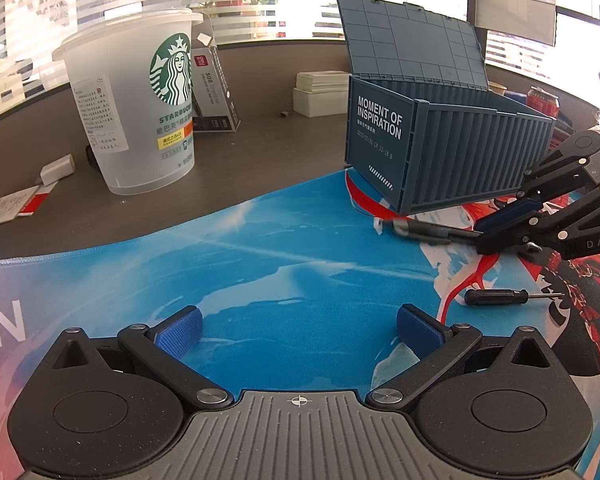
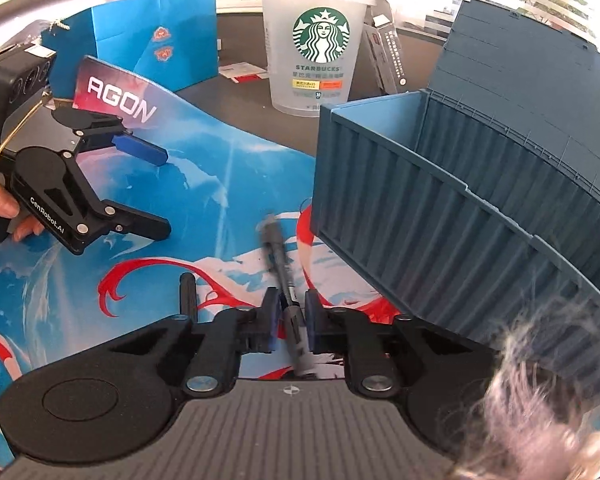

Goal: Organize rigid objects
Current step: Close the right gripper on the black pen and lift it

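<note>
A dark grey pen [image 2: 278,256] lies slanted just over the blue and red desk mat [image 2: 204,184], and my right gripper [image 2: 292,320] is shut on its rear half. In the left wrist view the same pen [image 1: 424,230] pokes leftwards out of the right gripper [image 1: 482,232], close in front of the blue container-style box [image 1: 440,152]. The box's lid stands open. A small black screwdriver [image 1: 500,297] rests on the mat near the right gripper. My left gripper [image 1: 298,330] hovers open above the mat with nothing between its fingers. In the right wrist view that left gripper [image 2: 162,194] is off to the left.
A large translucent Starbucks cup [image 1: 140,108] stands on the grey desk behind the mat, with a small carton [image 1: 214,92] beside it. White boxes [image 1: 320,94] and a red can [image 1: 544,102] sit further back. A blue paper bag [image 2: 152,36] stands at the far left.
</note>
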The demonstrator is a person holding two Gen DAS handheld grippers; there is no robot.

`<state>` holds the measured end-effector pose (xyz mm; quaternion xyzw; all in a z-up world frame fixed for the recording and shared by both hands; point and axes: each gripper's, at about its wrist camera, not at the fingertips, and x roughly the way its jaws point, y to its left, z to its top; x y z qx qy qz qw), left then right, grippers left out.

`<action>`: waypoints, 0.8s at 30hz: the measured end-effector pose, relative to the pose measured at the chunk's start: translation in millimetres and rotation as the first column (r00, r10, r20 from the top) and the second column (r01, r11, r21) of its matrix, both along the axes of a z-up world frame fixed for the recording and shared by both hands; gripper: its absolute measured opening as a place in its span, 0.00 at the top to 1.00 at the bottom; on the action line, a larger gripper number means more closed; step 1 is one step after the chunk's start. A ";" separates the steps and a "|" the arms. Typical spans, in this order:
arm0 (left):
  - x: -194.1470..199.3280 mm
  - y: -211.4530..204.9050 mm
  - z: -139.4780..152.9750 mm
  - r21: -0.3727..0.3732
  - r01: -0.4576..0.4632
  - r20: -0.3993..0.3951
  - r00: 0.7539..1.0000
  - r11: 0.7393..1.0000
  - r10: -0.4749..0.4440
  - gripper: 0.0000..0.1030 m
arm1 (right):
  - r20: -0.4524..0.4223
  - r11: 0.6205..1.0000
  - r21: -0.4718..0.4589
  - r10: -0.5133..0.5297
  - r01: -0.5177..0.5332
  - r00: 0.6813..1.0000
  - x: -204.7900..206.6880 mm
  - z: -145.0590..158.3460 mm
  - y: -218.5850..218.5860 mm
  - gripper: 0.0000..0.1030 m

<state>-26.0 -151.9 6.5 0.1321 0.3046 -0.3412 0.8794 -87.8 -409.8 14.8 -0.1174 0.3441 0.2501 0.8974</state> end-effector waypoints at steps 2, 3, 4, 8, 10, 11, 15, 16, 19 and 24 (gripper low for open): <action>0.0 0.0 0.0 0.000 0.000 0.000 1.000 1.000 0.000 0.00 | -0.001 1.000 -0.005 -0.005 0.005 1.000 -0.1 0.4 0.8 0.90; -0.1 -0.1 -0.1 0.000 0.000 0.000 1.000 1.000 0.000 0.00 | 0.000 1.000 -0.009 -0.006 0.006 1.000 -0.6 0.7 1.5 0.91; -0.1 -0.1 0.0 0.000 0.000 0.000 1.000 1.000 0.000 0.00 | 0.002 1.000 -0.019 0.000 0.000 1.000 -2.0 1.2 2.6 0.91; 0.0 0.0 0.0 0.000 0.000 0.000 1.000 1.000 0.000 0.00 | -0.002 0.998 -0.052 0.023 -0.023 1.000 -7.1 7.6 5.6 0.91; -0.1 -0.1 0.0 0.000 0.000 0.000 1.000 1.000 0.000 0.00 | -0.003 0.997 -0.070 0.033 -0.033 0.999 -10.1 13.0 6.9 0.91; -0.2 -0.2 -0.1 0.000 0.000 0.000 1.000 1.000 0.000 0.00 | 0.002 0.996 -0.080 0.036 -0.036 0.999 -12.1 16.4 7.3 0.91; -0.2 -0.2 -0.1 0.000 0.000 0.000 1.000 1.000 0.000 0.00 | 0.028 0.990 -0.127 0.057 -0.053 0.998 -22.9 29.0 12.1 0.91; -0.2 -0.2 -0.1 0.000 0.000 0.000 1.000 1.000 0.000 0.00 | 0.029 0.990 -0.129 0.064 -0.060 0.998 -25.8 32.5 13.3 0.91; -0.2 -0.1 -0.1 0.000 -0.001 0.000 1.000 1.000 0.001 0.00 | 0.039 0.986 -0.149 0.080 -0.073 0.996 -34.0 40.7 17.3 0.91; -0.3 -0.2 -0.2 0.000 -0.001 0.000 1.000 1.000 0.001 0.00 | 0.049 0.978 -0.185 0.104 -0.093 0.993 -43.8 52.1 24.7 0.91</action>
